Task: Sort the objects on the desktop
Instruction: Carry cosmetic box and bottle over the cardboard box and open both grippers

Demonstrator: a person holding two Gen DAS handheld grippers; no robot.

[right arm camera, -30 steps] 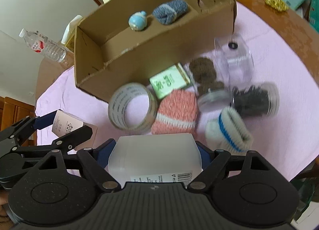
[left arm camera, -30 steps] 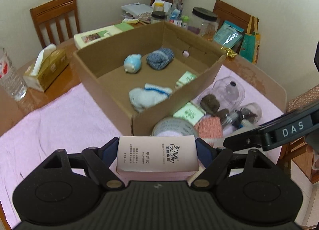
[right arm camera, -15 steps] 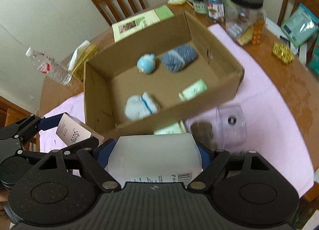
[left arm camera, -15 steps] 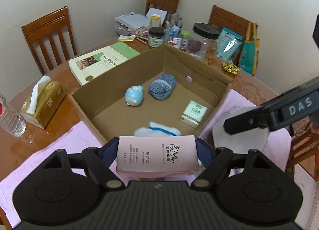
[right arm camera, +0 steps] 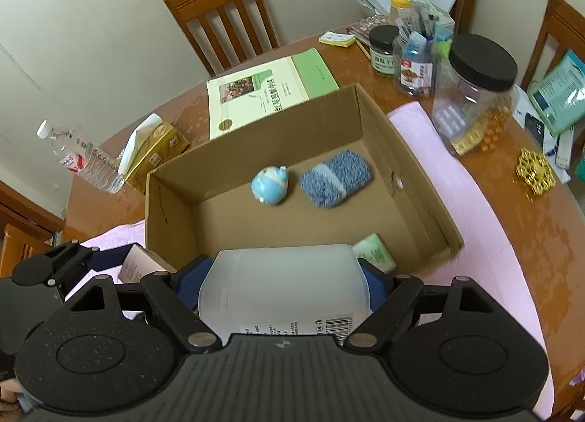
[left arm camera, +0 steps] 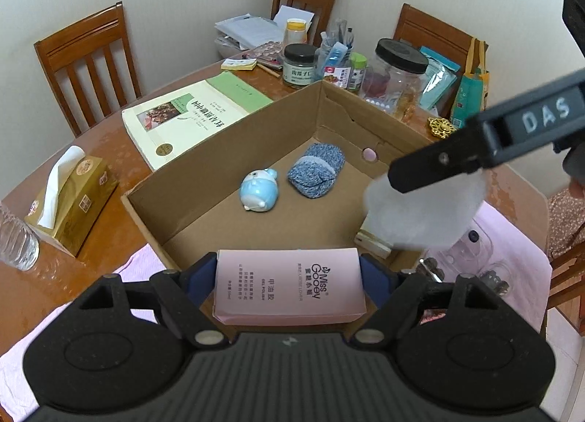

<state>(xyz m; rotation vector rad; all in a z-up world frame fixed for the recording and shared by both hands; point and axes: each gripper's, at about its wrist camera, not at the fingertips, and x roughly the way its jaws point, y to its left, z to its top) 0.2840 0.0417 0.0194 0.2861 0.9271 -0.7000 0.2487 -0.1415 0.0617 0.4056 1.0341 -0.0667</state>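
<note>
The pink box (left arm camera: 289, 286), printed "Miss Gooey", sits crosswise between the blue pads of the left gripper (left arm camera: 289, 276), which press on its two short ends; the jaws are opening slightly at this moment, yet the box is held between them. It hangs above the near wall of the open cardboard box (left arm camera: 204, 151). In the right wrist view the same pink box (right arm camera: 140, 266) shows at the lower left, just outside the carton's near left corner, with the left gripper (right arm camera: 73, 261) beside it.

The right gripper (right arm camera: 283, 276) is closed about halfway on a translucent white plastic container (right arm camera: 281, 286) with a barcode label on its near side, its pads against the container's sides. From the left wrist camera this container (left arm camera: 420, 213) appears blurred over the right part of the carton, under a black finger marked "DAS" (left arm camera: 475, 144).

On the floor of the cardboard box (right arm camera: 384, 151) lie a light blue round toy (right arm camera: 270, 185) and, just beside it to the right, a blue knitted sock roll (right arm camera: 334, 179). A small green-and-white box (right arm camera: 374, 252) lies near the carton's near right corner, partly hidden by the container.

The carton stands on a pink cloth (right arm camera: 475, 202) spread over a brown wooden table (left arm camera: 120, 173). Behind it lies a green-and-cream book (left arm camera: 190, 115); to the left stand a gold tissue box (left arm camera: 73, 202) and a plastic water bottle (right arm camera: 82, 160). Beyond the far right corner is a clear jar with a black lid (right arm camera: 475, 93), with smaller jars and a pen holder near it. Wooden chairs (left arm camera: 87, 64) stand around the table.
</note>
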